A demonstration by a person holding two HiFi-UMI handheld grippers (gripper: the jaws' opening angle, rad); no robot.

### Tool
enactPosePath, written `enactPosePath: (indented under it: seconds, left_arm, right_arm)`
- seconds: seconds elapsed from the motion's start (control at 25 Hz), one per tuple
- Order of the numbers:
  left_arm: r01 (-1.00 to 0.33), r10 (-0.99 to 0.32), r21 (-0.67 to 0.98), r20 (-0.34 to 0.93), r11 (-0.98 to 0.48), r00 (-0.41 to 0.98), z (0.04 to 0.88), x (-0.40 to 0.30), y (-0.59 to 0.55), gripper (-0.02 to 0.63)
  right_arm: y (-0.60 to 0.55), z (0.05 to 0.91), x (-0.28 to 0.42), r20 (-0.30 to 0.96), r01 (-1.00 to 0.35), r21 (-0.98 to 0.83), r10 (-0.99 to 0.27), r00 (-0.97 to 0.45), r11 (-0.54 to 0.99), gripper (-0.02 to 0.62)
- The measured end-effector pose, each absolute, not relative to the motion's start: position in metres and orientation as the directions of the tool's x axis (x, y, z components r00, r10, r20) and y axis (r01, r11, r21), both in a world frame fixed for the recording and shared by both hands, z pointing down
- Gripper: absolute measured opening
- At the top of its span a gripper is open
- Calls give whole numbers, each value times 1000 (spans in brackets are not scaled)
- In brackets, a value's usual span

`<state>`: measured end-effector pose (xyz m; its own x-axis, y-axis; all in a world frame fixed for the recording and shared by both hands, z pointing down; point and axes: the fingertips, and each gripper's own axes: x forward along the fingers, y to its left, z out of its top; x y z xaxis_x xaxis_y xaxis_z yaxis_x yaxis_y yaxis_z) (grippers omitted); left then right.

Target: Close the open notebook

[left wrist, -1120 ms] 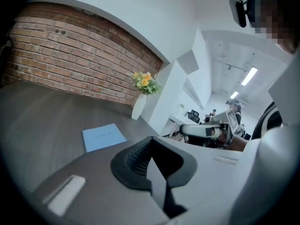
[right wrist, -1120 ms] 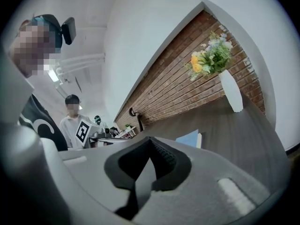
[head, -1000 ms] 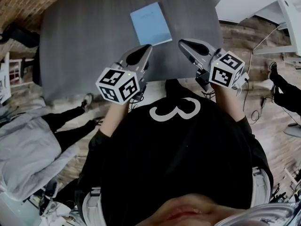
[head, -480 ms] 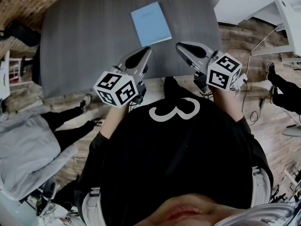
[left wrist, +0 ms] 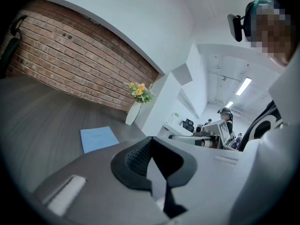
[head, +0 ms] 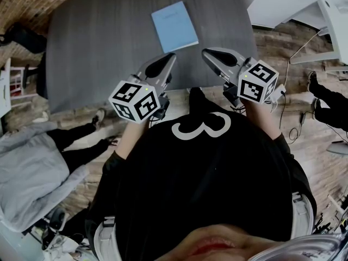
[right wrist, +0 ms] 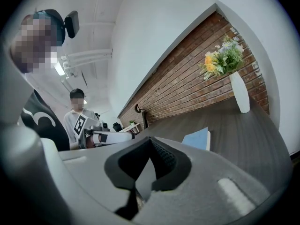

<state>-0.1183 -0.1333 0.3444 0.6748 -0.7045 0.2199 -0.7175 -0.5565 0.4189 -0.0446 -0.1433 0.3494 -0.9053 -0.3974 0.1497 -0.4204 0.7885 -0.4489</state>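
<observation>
A blue notebook [head: 174, 27] lies shut and flat on the grey table [head: 98, 48], toward its far side. It also shows in the left gripper view as a blue notebook [left wrist: 98, 138] and in the right gripper view as the same notebook [right wrist: 197, 138]. My left gripper [head: 171, 56] hovers over the table's near edge, jaws shut with nothing between them [left wrist: 150, 139]. My right gripper [head: 205, 52] hangs beside it, also shut and empty [right wrist: 150, 142]. Both tips are a short way in front of the notebook and do not touch it.
A white vase of flowers [left wrist: 136, 107] stands at the table's far end by the brick wall. A white desk [head: 283, 1] sits at the upper right. A person's legs [head: 81, 140] stretch out left of me, and another person [right wrist: 77, 111] stands behind.
The right gripper has drifted slightly left and toward the table. The left gripper and the notebook have barely moved.
</observation>
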Motion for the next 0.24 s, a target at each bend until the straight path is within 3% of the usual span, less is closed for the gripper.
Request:
enactPosePath:
  seconds: [0.24]
  left_arm:
    - [-721, -699, 402, 232, -564, 676, 346, -116, -132, 17]
  right_arm:
    - [-141, 353, -45, 155, -420, -450, -394, -906, 788, 0]
